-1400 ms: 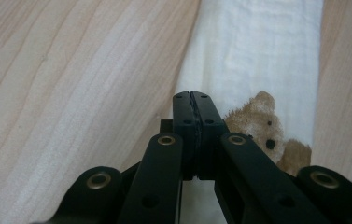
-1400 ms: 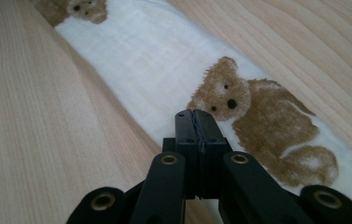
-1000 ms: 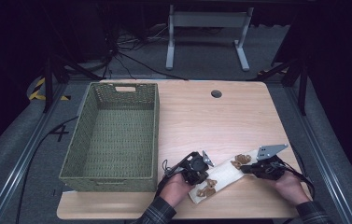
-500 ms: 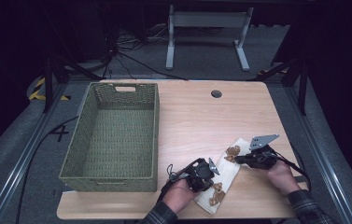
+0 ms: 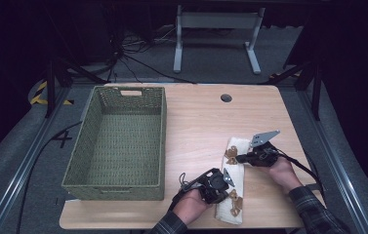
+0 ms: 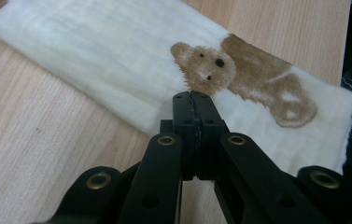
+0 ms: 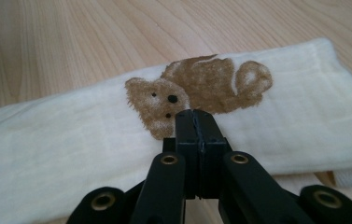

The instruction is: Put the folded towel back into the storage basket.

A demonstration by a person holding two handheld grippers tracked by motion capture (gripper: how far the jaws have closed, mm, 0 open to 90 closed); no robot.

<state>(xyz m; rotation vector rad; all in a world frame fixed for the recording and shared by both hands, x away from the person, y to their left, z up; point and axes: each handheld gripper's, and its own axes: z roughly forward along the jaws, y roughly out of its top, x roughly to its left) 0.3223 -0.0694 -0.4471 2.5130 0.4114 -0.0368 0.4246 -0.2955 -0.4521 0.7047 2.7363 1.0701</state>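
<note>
A: Surveying the room: dark floor [image 5: 211, 58] with loose cables [image 5: 123, 63] and a grey metal stand [image 5: 215, 34] behind the wooden table [image 5: 196, 117].

B: Table contents?

A: Green woven basket [image 5: 118, 141] on the left half. Round grommet hole [image 5: 226, 98] near the far edge. Folded cream cloth [image 5: 234, 180] with brown bear prints lies flat near the front right edge, well apart from the basket.

B: Tong status?

A: Left gripper [image 6: 193, 100]: jaws together, tips at the cloth's long edge beside a bear print. Right gripper [image 7: 195, 116]: jaws together, tips just before the other bear print. Whether either pinches fabric cannot be told.
</note>
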